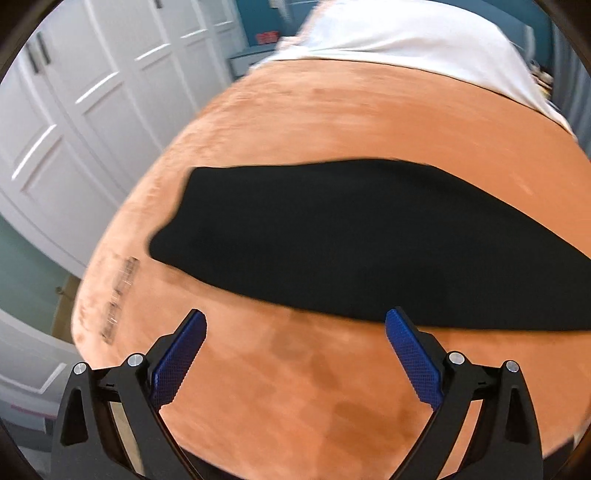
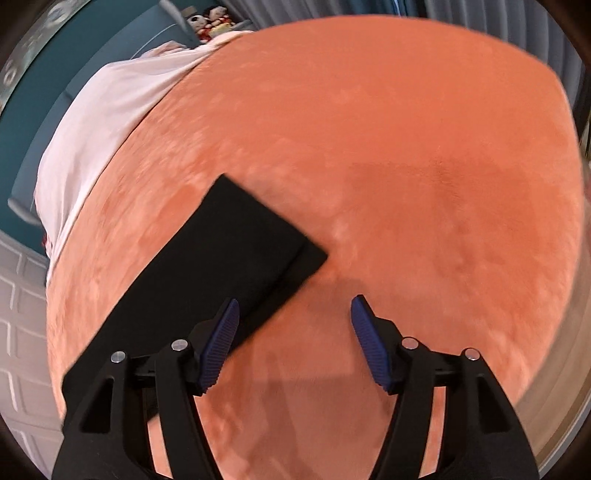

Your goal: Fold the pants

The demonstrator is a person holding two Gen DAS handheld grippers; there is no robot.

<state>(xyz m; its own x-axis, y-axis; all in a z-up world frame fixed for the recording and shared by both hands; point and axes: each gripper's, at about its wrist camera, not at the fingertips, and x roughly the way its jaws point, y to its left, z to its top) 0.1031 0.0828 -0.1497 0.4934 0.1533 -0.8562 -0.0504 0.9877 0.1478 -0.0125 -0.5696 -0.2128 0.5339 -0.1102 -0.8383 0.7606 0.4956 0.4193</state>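
Black pants [image 1: 351, 240] lie flat on an orange plush blanket [image 1: 332, 122], stretched left to right across the left wrist view. My left gripper [image 1: 295, 321] is open and empty, hovering just in front of the pants' near edge. In the right wrist view the pants' leg end [image 2: 221, 266] lies on the blanket [image 2: 406, 166], with two layers showing at the cuff. My right gripper [image 2: 295, 310] is open and empty above the blanket, its left finger [image 2: 221, 332] over the leg's near edge.
A white sheet [image 1: 406, 33] covers the bed's far end, also seen in the right wrist view [image 2: 99, 122]. White wardrobe doors [image 1: 74, 110] stand left of the bed. A teal headboard [image 2: 92, 51] and soft toys [image 2: 210, 22] are behind.
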